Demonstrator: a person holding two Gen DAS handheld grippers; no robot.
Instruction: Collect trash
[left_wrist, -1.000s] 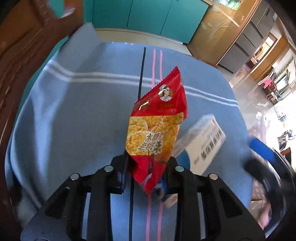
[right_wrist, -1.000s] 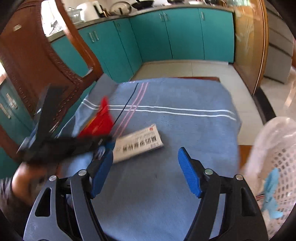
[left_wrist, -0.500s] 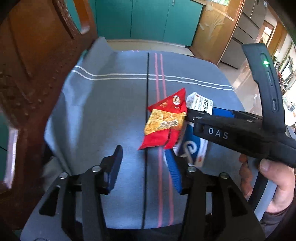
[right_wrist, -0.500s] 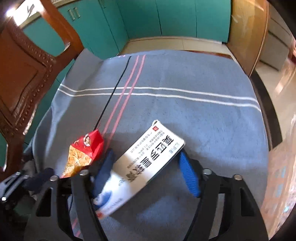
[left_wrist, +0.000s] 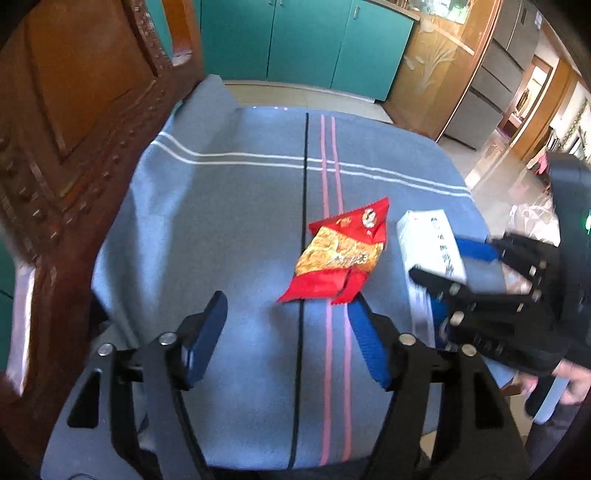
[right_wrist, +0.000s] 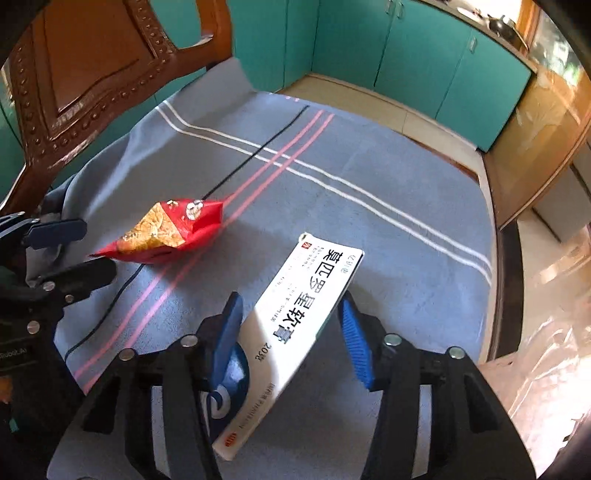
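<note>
A red snack packet (left_wrist: 341, 258) lies flat on the blue striped cloth (left_wrist: 221, 229), just ahead of my left gripper (left_wrist: 286, 332). Its jaws are opening and nothing is between them. To the right of the packet lies a white printed box (right_wrist: 306, 302). My right gripper (right_wrist: 290, 332) straddles this box (left_wrist: 428, 240) and its jaws are closing, with a thin gap still showing at the right pad (right_wrist: 352, 339). In the right wrist view the packet (right_wrist: 166, 232) sits at the left, with the left gripper (right_wrist: 62, 251) beside it.
A carved wooden chair back (left_wrist: 74, 110) rises along the cloth's left edge. Teal cabinets (right_wrist: 424, 55) and tiled floor lie beyond the far edge. A translucent plastic bag (right_wrist: 554, 350) sits off the right side. A hand (left_wrist: 569, 380) holds the right gripper.
The left gripper let go of the red packet, which now lies on the cloth, then opened and drew back. The right gripper came down around the white box and narrowed.
</note>
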